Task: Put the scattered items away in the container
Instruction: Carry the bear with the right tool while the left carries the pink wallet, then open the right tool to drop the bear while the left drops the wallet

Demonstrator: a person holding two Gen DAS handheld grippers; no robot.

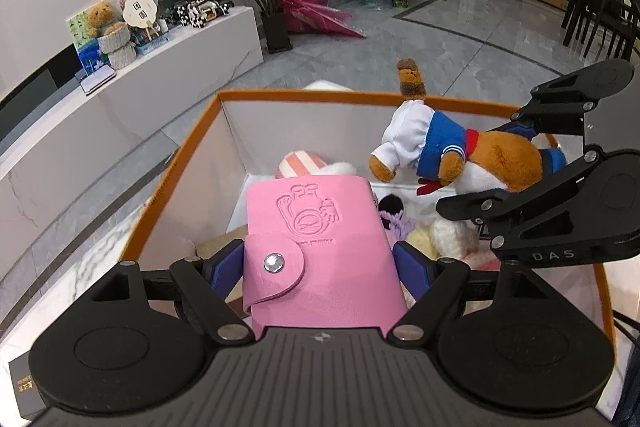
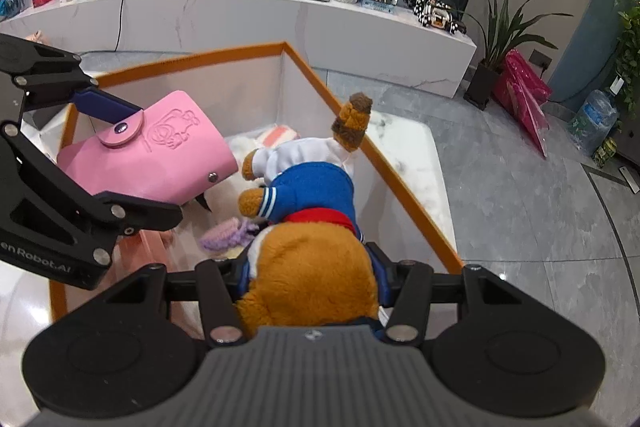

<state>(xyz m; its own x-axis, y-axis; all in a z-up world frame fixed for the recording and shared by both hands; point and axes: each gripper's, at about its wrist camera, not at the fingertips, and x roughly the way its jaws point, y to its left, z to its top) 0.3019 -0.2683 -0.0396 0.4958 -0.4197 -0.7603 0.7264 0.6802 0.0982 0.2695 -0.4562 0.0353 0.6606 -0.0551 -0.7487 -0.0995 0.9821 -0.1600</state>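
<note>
While both loads hang over the box [image 1: 224, 97], nothing is let go yet: the pink wallet [image 1: 316, 247] is clamped across its width by the left hand-held gripper [image 1: 320, 267], jaws wide to span it. The plush dog [image 2: 308, 227] hangs tail up, pinched at the head by the right hand-held gripper [image 2: 310, 279], jaws narrow in the soft fur. Both point down into the box on the desk [image 2: 404, 147], above toys lying inside, likely so each drops clear of the orange rim.
</note>
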